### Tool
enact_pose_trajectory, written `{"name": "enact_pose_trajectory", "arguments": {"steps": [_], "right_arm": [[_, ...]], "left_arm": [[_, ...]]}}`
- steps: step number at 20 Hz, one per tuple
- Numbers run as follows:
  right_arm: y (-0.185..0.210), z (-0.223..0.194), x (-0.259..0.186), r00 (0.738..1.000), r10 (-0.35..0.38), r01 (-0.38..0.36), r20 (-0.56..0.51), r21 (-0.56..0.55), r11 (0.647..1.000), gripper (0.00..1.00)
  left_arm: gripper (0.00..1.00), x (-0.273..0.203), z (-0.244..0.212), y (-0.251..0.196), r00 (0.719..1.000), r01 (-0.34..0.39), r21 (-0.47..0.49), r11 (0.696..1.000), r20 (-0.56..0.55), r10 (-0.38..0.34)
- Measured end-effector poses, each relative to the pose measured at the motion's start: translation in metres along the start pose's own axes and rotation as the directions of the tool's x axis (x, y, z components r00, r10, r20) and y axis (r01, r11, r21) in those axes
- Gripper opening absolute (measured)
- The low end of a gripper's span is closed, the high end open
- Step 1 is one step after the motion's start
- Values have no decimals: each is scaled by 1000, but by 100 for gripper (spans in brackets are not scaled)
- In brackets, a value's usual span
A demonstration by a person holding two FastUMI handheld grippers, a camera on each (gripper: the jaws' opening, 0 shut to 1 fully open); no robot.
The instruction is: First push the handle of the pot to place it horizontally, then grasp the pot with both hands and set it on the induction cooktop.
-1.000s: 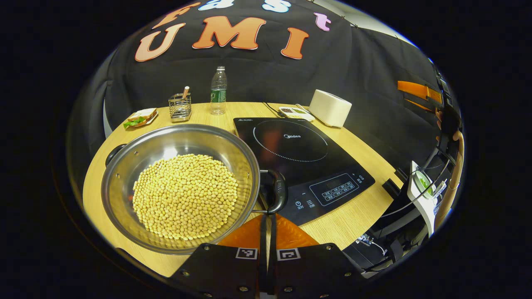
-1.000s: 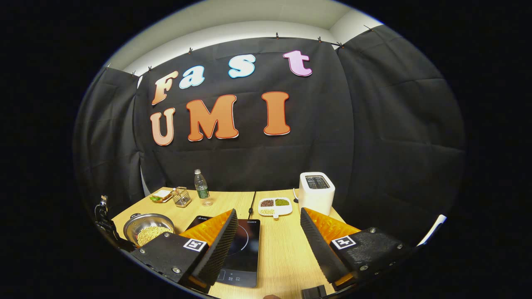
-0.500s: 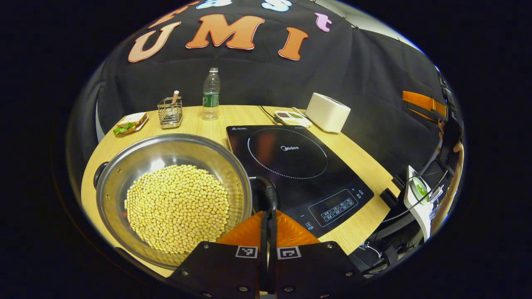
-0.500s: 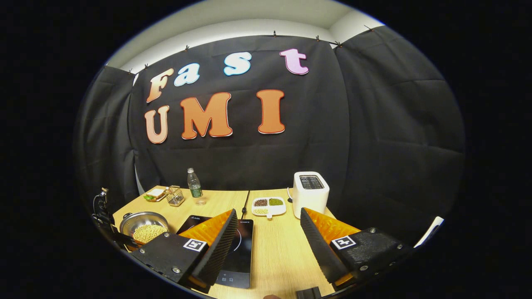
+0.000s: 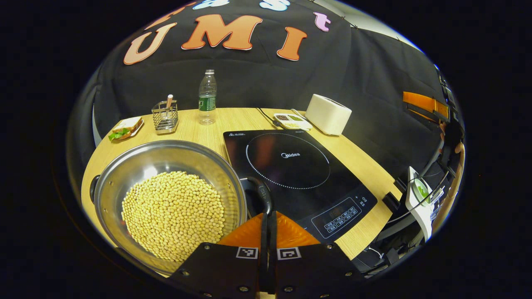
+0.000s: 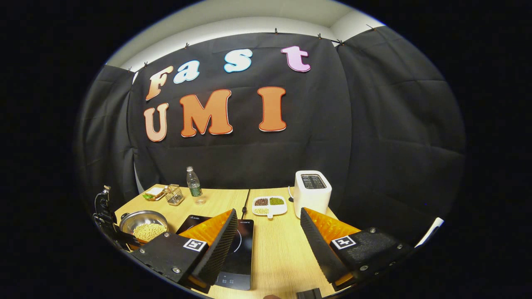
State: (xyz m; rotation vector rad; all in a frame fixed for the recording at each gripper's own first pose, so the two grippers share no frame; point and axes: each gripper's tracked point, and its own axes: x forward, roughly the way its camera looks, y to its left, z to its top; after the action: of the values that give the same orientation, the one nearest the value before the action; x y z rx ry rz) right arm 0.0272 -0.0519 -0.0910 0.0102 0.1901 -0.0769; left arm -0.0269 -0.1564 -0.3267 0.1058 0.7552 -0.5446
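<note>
A steel pot (image 5: pixel 124 166) full of yellow beans sits on the wooden table, left of the black induction cooktop (image 5: pixel 291 166). One black pot handle (image 5: pixel 261 193) lies at the cooktop's near left edge; the other handle (image 5: pixel 93 189) peeks out at the pot's far left. My left gripper (image 5: pixel 268 215) is shut, empty, its tips right up against the near handle. My right gripper (image 6: pixel 268 226) hangs open and empty above the table's front, with the cooktop (image 6: pixel 241 249) under its left finger. The pot (image 6: pixel 143 226) lies far to its left.
At the back of the table stand a water bottle (image 5: pixel 207 97), a wire holder (image 5: pixel 165 116), a sandwich on a plate (image 5: pixel 124 128), a divided dish of beans (image 5: pixel 292 120) and a white toaster (image 5: pixel 328 114). The table edge drops off at the right, with equipment beyond.
My shut left gripper has pressed forward against the near handle, and the pot has turned and slid a little, with the handle now edge-on. The right gripper has barely moved.
</note>
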Motion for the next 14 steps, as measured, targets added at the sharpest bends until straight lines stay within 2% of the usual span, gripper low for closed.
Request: {"name": "enact_pose_trajectory", "arguments": {"steps": [10,14], "right_arm": [[-1,8,3,999,-40,40,10,19,999,94],[22,5,-4,999,-37,37,15,46,998,94]], "left_arm": [[2,9,17,4,1000,18,-10,1000,9,-18],[2,-18,45,24,996,-15,23,1000,89,13]]}}
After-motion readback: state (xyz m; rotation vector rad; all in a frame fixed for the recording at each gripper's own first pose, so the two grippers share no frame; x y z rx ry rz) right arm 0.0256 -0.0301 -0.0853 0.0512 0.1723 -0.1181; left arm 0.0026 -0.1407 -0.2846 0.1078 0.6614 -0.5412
